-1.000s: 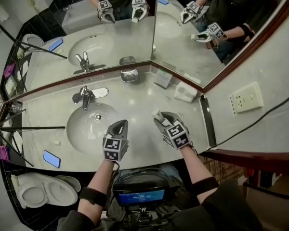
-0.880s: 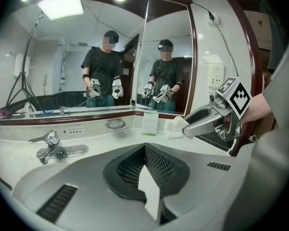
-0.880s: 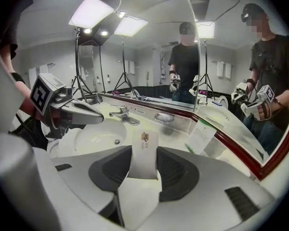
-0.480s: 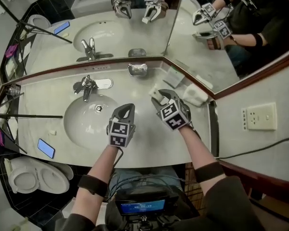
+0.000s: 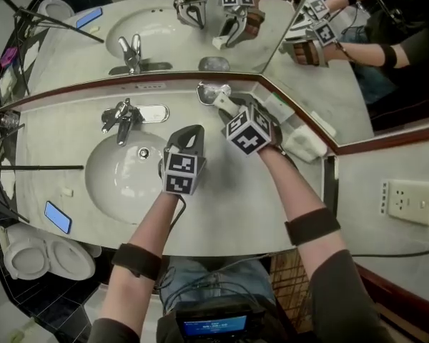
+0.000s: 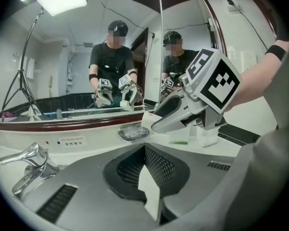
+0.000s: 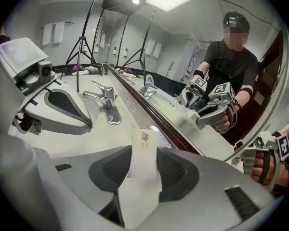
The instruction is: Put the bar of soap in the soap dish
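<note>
Since a second ago: We see both grippers carried from the middle of the counter (image 5: 222,206) toward the mirror (image 5: 200,41). The right gripper (image 5: 231,111) was beside the basin (image 5: 125,174), with the soap (image 5: 220,100) well short of the dish (image 5: 206,91). It now brings the bar to the dish's rim, its marker cube (image 5: 247,131) rolled to one side.
Right gripper: We find its jaws about half open and clamped on the soap, one pad on each broad face. The bar juts out past the tips.
Soap's place: We put it just beside the dish's right edge and slightly above it; whether the two touch we cannot tell.
Left gripper (image 5: 193,133): We see its jaws pressed fully together as it hangs over the basin's right rim, apart from the dish.
Soap: We make out a flat rectangular bar in a white paper wrapper with a small printed logo.
Dish: We note a small, shallow, shiny oval at the back of the counter, against the foot of the mirror where two panels meet.
Setting: We see a smooth, pale, mottled stone-look counter, a round white basin and a chrome lever faucet (image 5: 121,116).
Jaws: We see grey moulded shells with dark mesh-textured insets.
</note>
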Demonstrator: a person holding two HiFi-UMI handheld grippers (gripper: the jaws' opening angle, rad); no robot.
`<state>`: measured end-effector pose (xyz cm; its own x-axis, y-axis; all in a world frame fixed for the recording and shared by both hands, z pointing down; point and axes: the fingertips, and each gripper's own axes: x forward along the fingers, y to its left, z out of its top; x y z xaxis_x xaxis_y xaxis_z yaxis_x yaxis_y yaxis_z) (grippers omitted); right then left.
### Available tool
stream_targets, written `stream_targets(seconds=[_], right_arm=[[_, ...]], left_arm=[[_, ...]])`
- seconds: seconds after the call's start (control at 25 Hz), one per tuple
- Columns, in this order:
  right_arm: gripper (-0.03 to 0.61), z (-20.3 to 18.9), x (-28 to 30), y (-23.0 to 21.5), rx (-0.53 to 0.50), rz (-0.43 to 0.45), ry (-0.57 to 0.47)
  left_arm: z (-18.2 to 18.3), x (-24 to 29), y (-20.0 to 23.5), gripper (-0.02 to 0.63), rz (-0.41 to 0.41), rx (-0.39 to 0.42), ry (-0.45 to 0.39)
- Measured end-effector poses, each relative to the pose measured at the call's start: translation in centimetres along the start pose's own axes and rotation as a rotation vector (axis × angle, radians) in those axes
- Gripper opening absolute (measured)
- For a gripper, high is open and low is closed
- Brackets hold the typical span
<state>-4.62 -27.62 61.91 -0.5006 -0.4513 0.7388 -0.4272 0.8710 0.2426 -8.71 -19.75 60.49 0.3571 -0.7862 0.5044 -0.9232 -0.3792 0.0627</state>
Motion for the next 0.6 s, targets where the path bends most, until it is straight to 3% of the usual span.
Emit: stream_targets(seconds=[0.6], right_arm=[[0.213,1.2,6.5,-1.2,-0.066,-0.010,0.103]], left_arm=[[-0.7,2.6,3.6,0.002,0.015,-0.042,0.001]])
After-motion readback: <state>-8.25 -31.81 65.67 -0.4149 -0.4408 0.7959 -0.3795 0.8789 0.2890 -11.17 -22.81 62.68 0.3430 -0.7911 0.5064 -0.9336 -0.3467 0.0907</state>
